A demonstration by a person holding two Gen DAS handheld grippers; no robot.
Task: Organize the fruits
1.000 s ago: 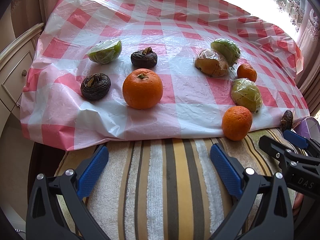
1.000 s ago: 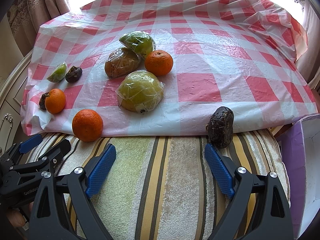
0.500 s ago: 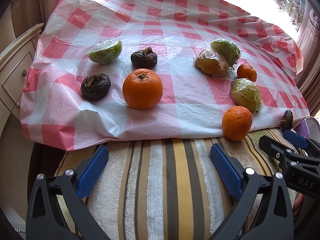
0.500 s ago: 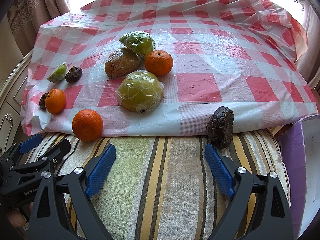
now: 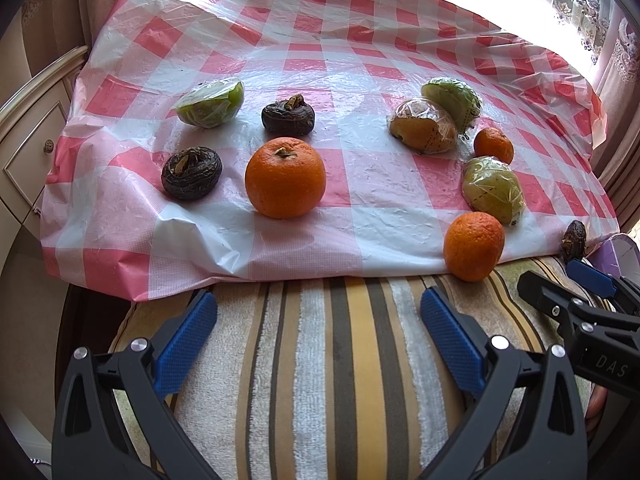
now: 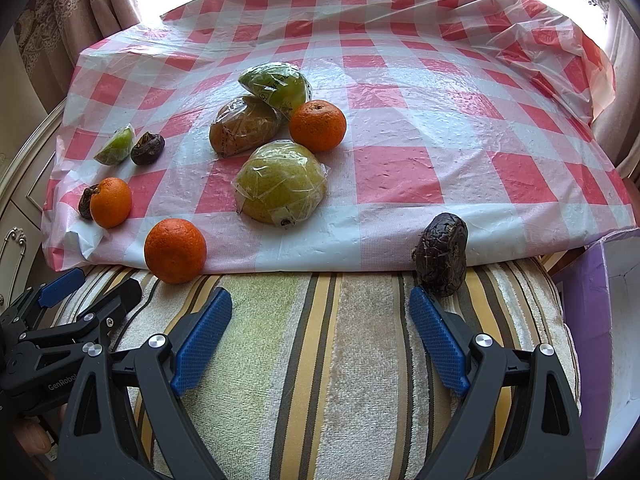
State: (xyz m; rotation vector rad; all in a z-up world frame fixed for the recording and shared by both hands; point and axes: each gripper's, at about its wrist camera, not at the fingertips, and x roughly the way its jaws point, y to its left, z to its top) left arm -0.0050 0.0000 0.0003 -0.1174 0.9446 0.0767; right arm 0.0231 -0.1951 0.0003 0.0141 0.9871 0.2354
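Fruit lies on a red-and-white checked plastic cloth (image 5: 360,184). On the left are a large orange (image 5: 285,177), two dark wrinkled fruits (image 5: 191,173) (image 5: 288,119) and a wrapped green wedge (image 5: 211,103). On the right are several wrapped green and brown fruit pieces (image 6: 280,186), a small orange (image 6: 317,125), an orange at the cloth's front edge (image 6: 175,249) and a dark wrinkled fruit (image 6: 441,258). My left gripper (image 5: 318,312) is open and empty over the striped towel. My right gripper (image 6: 320,312) is open and empty, just short of that dark fruit.
A striped towel (image 6: 320,360) covers the near surface. A purple box (image 6: 600,320) stands at the right. A cream cabinet (image 5: 28,140) is on the left. Curtains hang behind the cloth.
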